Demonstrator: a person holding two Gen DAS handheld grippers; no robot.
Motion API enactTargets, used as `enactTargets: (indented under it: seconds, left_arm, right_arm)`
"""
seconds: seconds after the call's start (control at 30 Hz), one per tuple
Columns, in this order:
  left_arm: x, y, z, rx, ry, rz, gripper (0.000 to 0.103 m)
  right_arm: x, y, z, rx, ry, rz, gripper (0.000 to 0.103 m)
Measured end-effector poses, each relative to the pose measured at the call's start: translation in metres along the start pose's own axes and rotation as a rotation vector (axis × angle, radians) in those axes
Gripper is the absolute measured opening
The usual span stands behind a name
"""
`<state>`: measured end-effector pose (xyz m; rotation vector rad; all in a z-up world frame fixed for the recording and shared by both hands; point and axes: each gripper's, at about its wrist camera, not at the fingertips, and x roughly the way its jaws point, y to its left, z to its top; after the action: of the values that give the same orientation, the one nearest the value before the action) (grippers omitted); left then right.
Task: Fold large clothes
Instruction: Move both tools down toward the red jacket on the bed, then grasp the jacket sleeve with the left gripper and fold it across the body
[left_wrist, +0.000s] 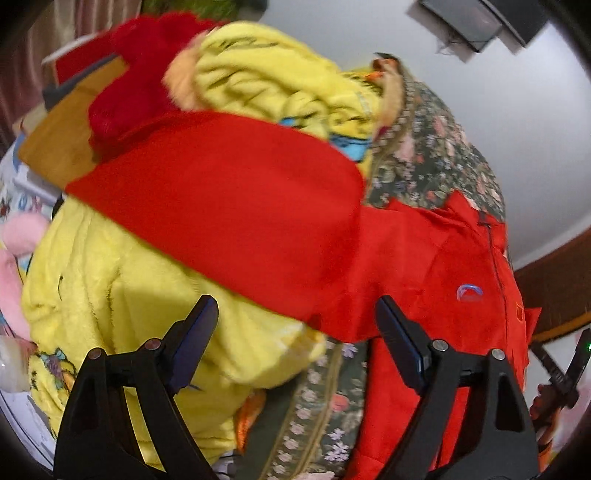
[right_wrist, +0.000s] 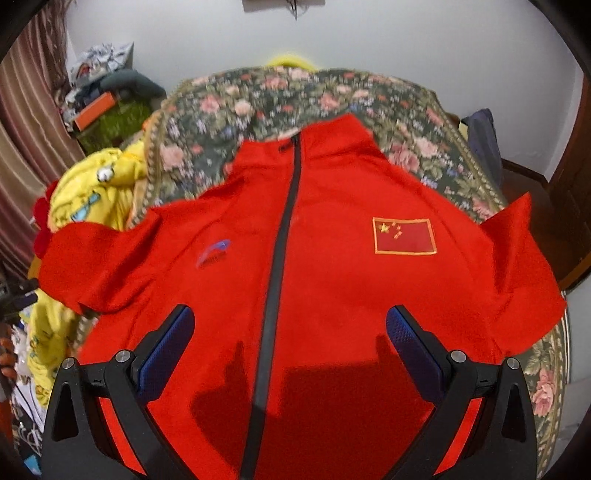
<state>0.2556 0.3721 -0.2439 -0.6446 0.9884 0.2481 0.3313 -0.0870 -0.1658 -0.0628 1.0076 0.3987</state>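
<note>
Red jacket (right_wrist: 332, 277) spread flat, front up, on floral cloth (right_wrist: 258, 96).
Left sleeve (left_wrist: 229, 206) overhangs edge onto yellow fleece pile (left_wrist: 110, 280) — risk: pulling sleeve drags fleece along.
Zipper (right_wrist: 280, 236) runs near-far — off-centre fold skews it.
Left gripper (left_wrist: 295, 332), right gripper (right_wrist: 290, 332) — fingers spread, empty.

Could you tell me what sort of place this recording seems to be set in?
Probably a lived-in room at home. A red zip jacket lies spread on a floral cover, curtains hang at the side, and a yellow fleece garment lies heaped beside the jacket.
</note>
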Motion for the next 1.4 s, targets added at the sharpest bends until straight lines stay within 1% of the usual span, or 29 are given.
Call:
enactTargets:
  seconds: [0.03, 0.1, 0.2, 0.27, 0.3, 0.33, 0.37, 0.4, 0.43, 0.47, 0.53, 0.57, 0.6, 0.63, 0.7, 0.73, 0.8, 0.9, 0.93, 1.0, 1.03, 1.17, 1.3, 1.4]
  left_arm:
    - [0.004, 0.005, 0.002, -0.015, 0.015, -0.004, 0.087]
    - [0.010, 0.013, 0.007, -0.040, 0.017, -0.017, 0.087]
    - [0.015, 0.024, 0.017, -0.096, -0.020, -0.017, 0.086]
    - [0.016, 0.034, 0.024, -0.142, -0.054, -0.017, 0.083]
    - [0.016, 0.038, 0.028, -0.158, -0.068, -0.016, 0.079]
    - [0.016, 0.043, 0.032, -0.180, -0.088, -0.012, 0.074]
    - [0.016, 0.046, 0.034, -0.192, -0.098, -0.006, 0.071]
    - [0.017, 0.049, 0.037, -0.205, -0.105, 0.006, 0.062]
    - [0.017, 0.052, 0.040, -0.220, -0.110, 0.023, 0.050]
    - [0.018, 0.055, 0.042, -0.235, -0.114, 0.038, 0.045]
    - [0.013, 0.057, 0.045, -0.252, -0.132, 0.057, 0.026]
    - [0.009, 0.055, 0.046, -0.249, -0.147, 0.072, 0.021]
    - [0.003, 0.052, 0.047, -0.233, -0.167, 0.094, 0.010]
    - [-0.002, 0.047, 0.049, -0.212, -0.183, 0.118, 0.008]
    - [-0.020, 0.033, 0.051, -0.151, -0.240, 0.181, 0.006]
    - [-0.033, 0.022, 0.052, -0.111, -0.281, 0.215, 0.005]
    - [-0.054, 0.002, 0.055, -0.043, -0.347, 0.254, 0.005]
    - [-0.083, -0.037, 0.058, 0.064, -0.436, 0.264, 0.005]
    - [-0.091, -0.048, 0.058, 0.094, -0.458, 0.261, 0.005]
    - [-0.104, -0.083, 0.058, 0.166, -0.506, 0.252, 0.005]
    - [-0.110, -0.100, 0.057, 0.197, -0.522, 0.235, 0.005]
    - [-0.118, -0.162, 0.053, 0.280, -0.543, 0.150, 0.005]
    - [-0.105, -0.228, 0.041, 0.387, -0.537, 0.094, 0.005]
    - [-0.079, -0.277, 0.026, 0.472, -0.499, 0.073, 0.005]
  right_arm:
    - [0.003, 0.000, 0.001, 0.000, 0.007, 0.001, 0.103]
    - [0.009, 0.000, 0.001, -0.003, 0.017, 0.004, 0.103]
    - [0.015, 0.001, 0.002, -0.011, 0.028, -0.004, 0.103]
    - [0.015, -0.001, 0.000, -0.008, 0.025, -0.008, 0.103]
    - [0.014, -0.003, -0.002, -0.003, 0.023, -0.008, 0.103]
    - [0.013, -0.004, -0.003, 0.000, 0.024, -0.007, 0.103]
    - [0.014, -0.005, -0.003, 0.003, 0.025, -0.007, 0.103]
    - [0.013, -0.007, -0.003, 0.010, 0.028, -0.006, 0.103]
    - [0.013, -0.008, -0.004, 0.018, 0.031, -0.005, 0.103]
    - [0.013, -0.010, -0.004, 0.027, 0.033, -0.003, 0.103]
    - [0.011, -0.013, -0.005, 0.044, 0.037, 0.000, 0.103]
    - [0.010, -0.015, -0.005, 0.052, 0.038, -0.001, 0.103]
    - [0.009, -0.017, -0.005, 0.057, 0.039, -0.001, 0.103]
    - [0.008, -0.017, -0.006, 0.059, 0.040, -0.001, 0.103]
    - [0.005, -0.019, -0.007, 0.056, 0.040, -0.005, 0.103]
    - [0.002, -0.019, -0.007, 0.050, 0.038, -0.009, 0.103]
    - [-0.002, -0.020, -0.008, 0.033, 0.034, -0.016, 0.103]
    - [-0.008, -0.022, -0.008, 0.014, 0.028, -0.021, 0.103]
    - [-0.010, -0.023, -0.008, 0.009, 0.026, -0.021, 0.103]
    - [-0.014, -0.025, -0.008, -0.001, 0.018, -0.022, 0.103]
    - [-0.017, -0.026, -0.008, -0.006, 0.012, -0.020, 0.103]
    - [-0.024, -0.031, -0.007, -0.025, -0.005, -0.025, 0.103]
    - [-0.029, -0.042, -0.004, -0.023, -0.012, -0.011, 0.103]
    - [-0.031, -0.050, -0.002, -0.012, -0.014, -0.005, 0.103]
